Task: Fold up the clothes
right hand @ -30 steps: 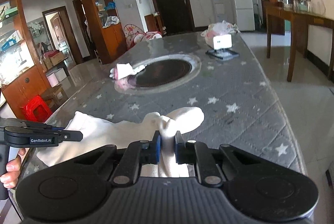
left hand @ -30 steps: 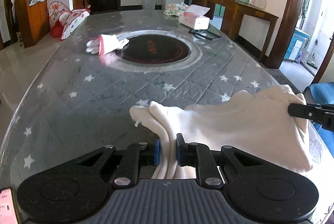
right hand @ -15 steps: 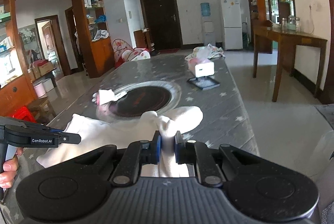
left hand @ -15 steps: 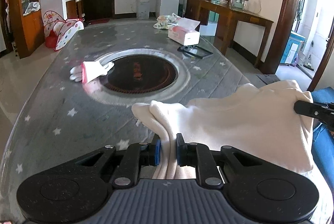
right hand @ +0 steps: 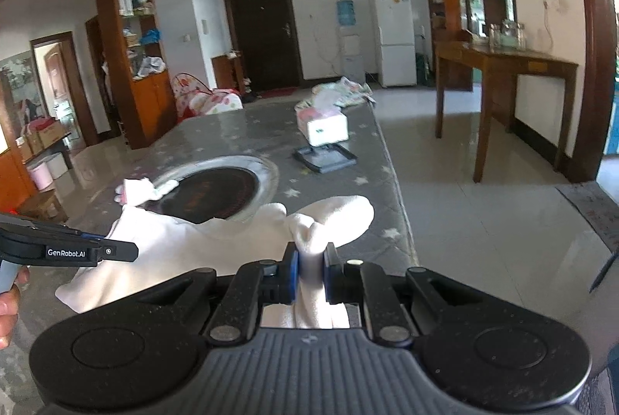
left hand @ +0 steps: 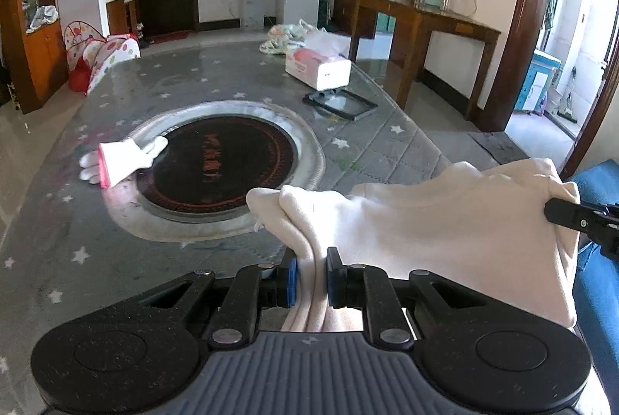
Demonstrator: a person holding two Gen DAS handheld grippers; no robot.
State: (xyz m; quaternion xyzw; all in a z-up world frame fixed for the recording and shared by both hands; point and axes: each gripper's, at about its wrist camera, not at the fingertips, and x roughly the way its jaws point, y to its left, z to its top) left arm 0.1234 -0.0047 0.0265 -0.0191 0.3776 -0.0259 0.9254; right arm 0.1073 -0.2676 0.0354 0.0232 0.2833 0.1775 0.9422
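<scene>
A long desk (left hand: 387, 151) covered by a grey quilted cloth with white stars fills most of both views, and a round dark hotplate (left hand: 222, 169) ringed in pale metal sits sunk in its middle. A cream-white garment (left hand: 445, 233), soft and fleecy, is held up over the near end of the desk, stretched between the two tools so that it hangs in a broad sheet with bunched corners. The left gripper (left hand: 311, 277) has its blue-padded fingers (left hand: 291, 277) closed on one gathered corner of the garment, the fabric squeezed into a thick fold between them. The right gripper (right hand: 310, 273) has its fingers (right hand: 293, 273) clamped in the same way on the opposite corner, a rounded lobe of cloth bulging out past the pads. In the left wrist view the right gripper shows as a black bar at the right edge, touching the garment's far corner; in the right wrist view the left gripper enters from the left edge, with part of a hand (right hand: 7, 302) visible under it. On the far half of the desk stands a white and pink tissue box (left hand: 319, 66), and just in front of it lies a dark flat tray-like frame (left hand: 340, 104). Behind the box lies a crumpled heap of patterned cloth (left hand: 286, 33). A small white and pink glove (left hand: 120, 159) lies on the hotplate's left rim, its fingers pointing toward the dark disc.
</scene>
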